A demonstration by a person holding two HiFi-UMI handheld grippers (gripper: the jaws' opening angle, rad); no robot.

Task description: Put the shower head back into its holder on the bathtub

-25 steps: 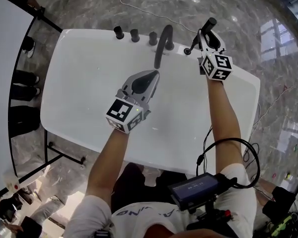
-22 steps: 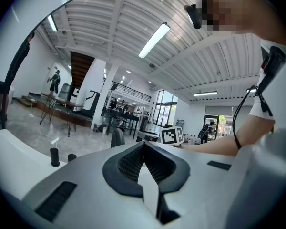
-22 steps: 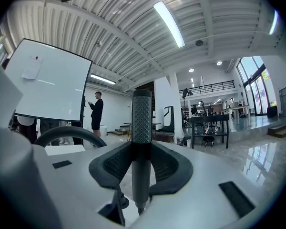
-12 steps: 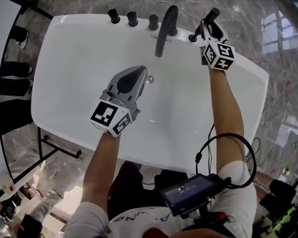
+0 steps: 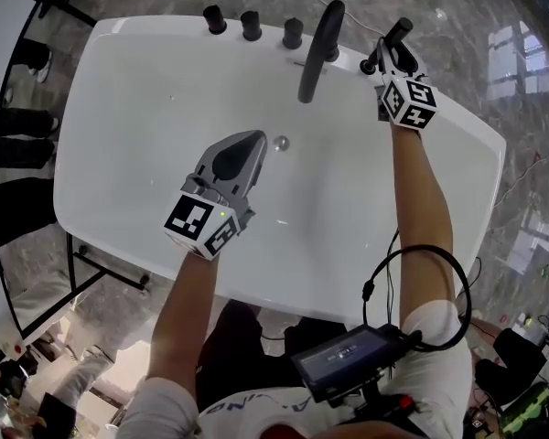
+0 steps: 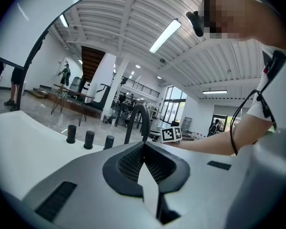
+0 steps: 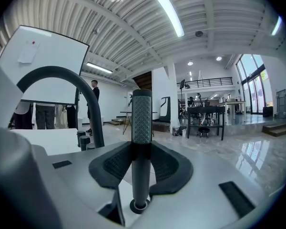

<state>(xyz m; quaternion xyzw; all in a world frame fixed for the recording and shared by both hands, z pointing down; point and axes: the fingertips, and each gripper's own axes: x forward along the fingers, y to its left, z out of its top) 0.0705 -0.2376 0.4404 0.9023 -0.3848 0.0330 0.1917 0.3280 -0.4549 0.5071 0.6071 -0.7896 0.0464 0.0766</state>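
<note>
The black stick-shaped shower head [image 7: 142, 128] stands upright between the jaws of my right gripper [image 7: 142, 149], which is shut on it. Its lower end sits at the dark round holder [image 7: 139, 205] on the white bathtub rim. In the head view the right gripper [image 5: 391, 51] is at the tub's far right corner, beside the curved black spout [image 5: 318, 51], with the shower head [image 5: 398, 33] poking out beyond it. My left gripper [image 5: 241, 154] hovers over the tub basin [image 5: 128, 135], shut and empty; its jaws [image 6: 144, 144] meet at the tips.
Three black knobs [image 5: 250, 24] line the far rim left of the spout. A drain [image 5: 281, 142] lies in the basin just right of the left gripper. Marble floor surrounds the tub; a whiteboard and standing people are at the left edge.
Both grippers have sunk. The right one brought the shower head down toward the rim by the spout. The left one dropped lower over the basin, still shut.
</note>
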